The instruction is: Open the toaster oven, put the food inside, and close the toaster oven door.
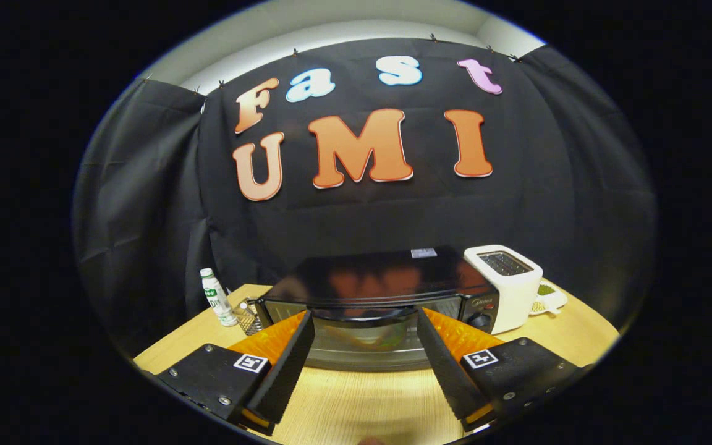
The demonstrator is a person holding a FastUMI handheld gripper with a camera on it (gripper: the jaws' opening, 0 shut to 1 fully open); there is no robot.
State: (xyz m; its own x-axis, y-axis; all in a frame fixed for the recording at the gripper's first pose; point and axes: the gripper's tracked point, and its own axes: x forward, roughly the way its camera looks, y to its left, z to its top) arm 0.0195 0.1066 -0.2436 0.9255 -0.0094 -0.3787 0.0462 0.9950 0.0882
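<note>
- A small brand word stood in pale letters on the control panel of the toaster oven [381, 290], above its knob; it was too small to read with certainty.
- A pale rectangular sticker lay on top of that oven near its back edge; its print could not be made out.
- A white bottle [217, 298] with a green cap, on the surface beside the oven, carried a green-printed label; the letters were too blurred to read.
- Each arm of the tongs [365, 321] bore a square black-and-white coded marker, a pattern without words.
</note>
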